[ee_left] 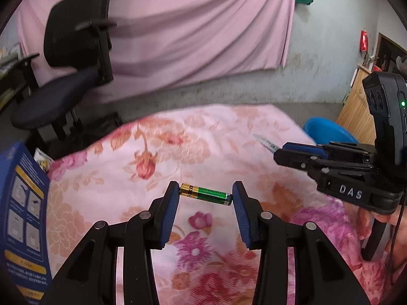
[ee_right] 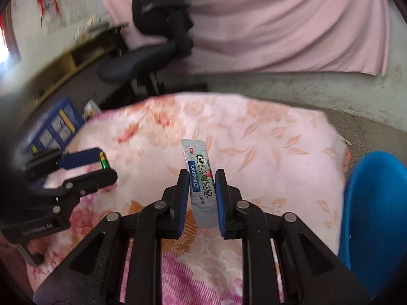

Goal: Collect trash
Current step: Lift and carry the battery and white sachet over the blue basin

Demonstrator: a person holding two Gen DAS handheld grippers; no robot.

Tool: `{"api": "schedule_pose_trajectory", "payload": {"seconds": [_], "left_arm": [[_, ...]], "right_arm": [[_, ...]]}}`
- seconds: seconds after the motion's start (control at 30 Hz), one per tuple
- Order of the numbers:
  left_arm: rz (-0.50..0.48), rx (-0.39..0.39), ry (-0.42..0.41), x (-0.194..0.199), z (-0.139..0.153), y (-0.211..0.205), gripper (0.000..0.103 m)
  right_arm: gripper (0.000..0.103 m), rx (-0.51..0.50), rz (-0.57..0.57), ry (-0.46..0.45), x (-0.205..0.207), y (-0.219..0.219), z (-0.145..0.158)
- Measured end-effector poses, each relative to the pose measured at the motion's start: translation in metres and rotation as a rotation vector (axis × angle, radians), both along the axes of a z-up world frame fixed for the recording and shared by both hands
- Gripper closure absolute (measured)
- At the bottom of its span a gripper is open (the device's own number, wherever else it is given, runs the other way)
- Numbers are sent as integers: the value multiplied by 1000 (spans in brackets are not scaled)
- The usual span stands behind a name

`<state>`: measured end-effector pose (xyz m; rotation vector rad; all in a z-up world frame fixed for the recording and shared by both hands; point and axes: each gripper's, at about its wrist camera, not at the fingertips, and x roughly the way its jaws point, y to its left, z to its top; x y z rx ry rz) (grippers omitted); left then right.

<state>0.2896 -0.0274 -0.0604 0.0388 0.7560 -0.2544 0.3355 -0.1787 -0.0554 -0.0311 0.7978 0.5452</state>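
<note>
A green-and-gold battery point(ee_left: 206, 194) is clamped end to end between the pads of the left tool point(ee_left: 205, 195), held above a floral pink blanket point(ee_left: 178, 147). At its 3 o'clock, the right tool point(ee_right: 202, 180) pinches a white medicine sachet point(ee_right: 201, 175) upright. A blue bin point(ee_right: 374, 203) stands just beside the blanket at the right tool's 3 o'clock.

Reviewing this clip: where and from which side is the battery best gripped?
As the left gripper shows: by its two flat ends, one pad on each, approaching square to its length. The battery is a smooth cylinder, so its round sides could probably roll or slip between flat pads.
</note>
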Motion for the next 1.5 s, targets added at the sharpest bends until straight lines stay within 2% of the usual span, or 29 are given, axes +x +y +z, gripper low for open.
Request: {"api": "schedule_pose_trajectory", "payload": {"seconds": [0.17, 0.23, 0.5, 0.6, 0.73, 0.87, 1.1, 1.37, 1.5], "left_arm": [[20, -31, -165, -24, 22, -11, 66], [35, -75, -246, -35, 34, -17, 66], [-18, -159, -522, -54, 96, -65, 66], [-43, -188, -587, -55, 112, -83, 66], [-100, -204, -646, -52, 129, -116, 66], [-162, -207, -664, -52, 136, -149, 66], [-262, -198, -650, -49, 134, -205, 66], [-306, -204, -509, -29, 121, -244, 66], [-328, -166, -407, -12, 113, -258, 66]], "right_arm": [[59, 140, -93, -122, -21, -28, 23], [59, 203, -128, -198, -35, -45, 34], [59, 245, -250, -550, -88, -93, 83], [59, 249, -327, -663, -105, -110, 96], [59, 246, -419, -755, -120, -135, 107], [59, 244, -490, -784, -124, -162, 112], [59, 237, -581, -759, -133, -204, 109], [59, 241, -637, -665, -127, -231, 95], [59, 250, -647, -611, -119, -237, 87]]}}
